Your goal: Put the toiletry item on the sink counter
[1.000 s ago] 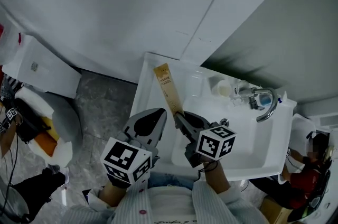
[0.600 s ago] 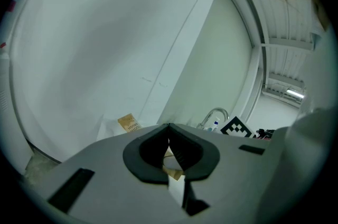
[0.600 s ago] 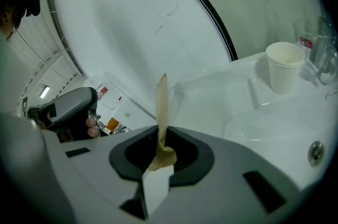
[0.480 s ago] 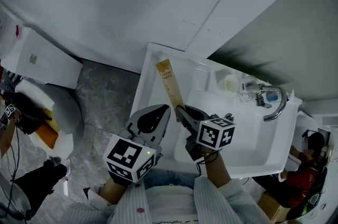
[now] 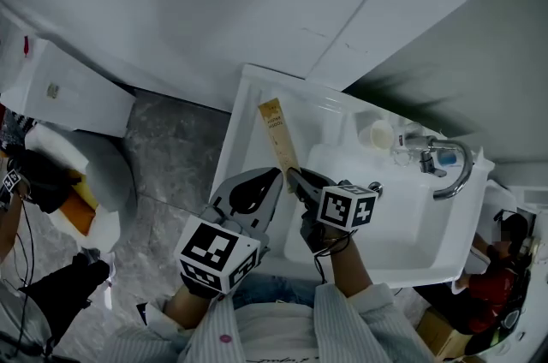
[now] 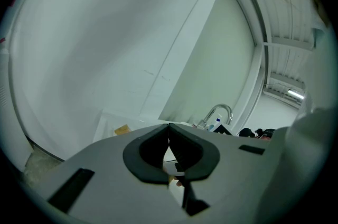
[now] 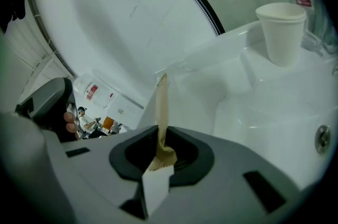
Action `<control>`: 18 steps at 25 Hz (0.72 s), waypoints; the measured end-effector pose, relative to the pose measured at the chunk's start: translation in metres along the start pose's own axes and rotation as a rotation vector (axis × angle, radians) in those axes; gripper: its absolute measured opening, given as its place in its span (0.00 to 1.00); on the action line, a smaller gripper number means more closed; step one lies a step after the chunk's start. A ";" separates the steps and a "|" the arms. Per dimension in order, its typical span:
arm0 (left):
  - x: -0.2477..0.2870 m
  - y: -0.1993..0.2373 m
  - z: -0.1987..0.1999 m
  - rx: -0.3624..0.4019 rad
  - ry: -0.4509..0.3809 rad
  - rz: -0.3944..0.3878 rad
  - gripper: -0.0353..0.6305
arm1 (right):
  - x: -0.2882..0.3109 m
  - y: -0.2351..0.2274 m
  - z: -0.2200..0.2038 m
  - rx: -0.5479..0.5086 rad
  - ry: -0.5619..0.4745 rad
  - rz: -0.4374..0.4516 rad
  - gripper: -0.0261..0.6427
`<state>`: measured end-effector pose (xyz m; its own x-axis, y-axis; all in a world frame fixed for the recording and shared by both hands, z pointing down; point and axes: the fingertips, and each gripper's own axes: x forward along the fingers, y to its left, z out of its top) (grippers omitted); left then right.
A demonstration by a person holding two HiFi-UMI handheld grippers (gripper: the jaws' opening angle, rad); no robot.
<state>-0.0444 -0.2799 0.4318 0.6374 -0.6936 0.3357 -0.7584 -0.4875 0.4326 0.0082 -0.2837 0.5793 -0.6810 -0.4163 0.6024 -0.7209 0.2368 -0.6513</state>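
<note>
White wall panels [image 5: 214,2] back the sink counter [image 5: 247,109]. In the head view, the tan toiletry sachet [image 5: 278,139] runs lengthwise away from our right gripper [image 5: 297,179], over the ledge left of the basin [image 5: 394,199].

The left gripper view shows our left gripper [image 6: 169,136] pressed together on nothing.

In the right gripper view, our jaws pinch the sachet's near end, so we judge this hand should lay it straight down.

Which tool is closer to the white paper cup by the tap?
Right. The right tool, gripping the brown packet, hangs over the sink on the side toward the paper cup. The left tool is just beside it, shut and farther away.
</note>
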 end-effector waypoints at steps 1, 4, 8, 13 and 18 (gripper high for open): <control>0.001 0.001 -0.001 -0.001 0.002 0.001 0.08 | 0.002 -0.002 -0.001 0.002 0.004 -0.006 0.13; 0.002 0.003 -0.004 -0.005 0.007 0.004 0.08 | 0.007 -0.009 -0.005 0.015 0.014 -0.016 0.13; 0.004 0.005 -0.007 -0.008 0.016 0.007 0.08 | 0.012 -0.016 -0.010 0.026 0.031 -0.023 0.13; 0.005 0.007 -0.010 -0.010 0.026 0.010 0.08 | 0.016 -0.023 -0.012 0.036 0.039 -0.032 0.13; 0.005 0.010 -0.009 -0.009 0.030 0.017 0.08 | 0.019 -0.027 -0.014 0.037 0.050 -0.045 0.14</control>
<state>-0.0477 -0.2833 0.4458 0.6281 -0.6856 0.3680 -0.7681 -0.4705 0.4343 0.0129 -0.2858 0.6153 -0.6545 -0.3813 0.6529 -0.7461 0.1856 -0.6395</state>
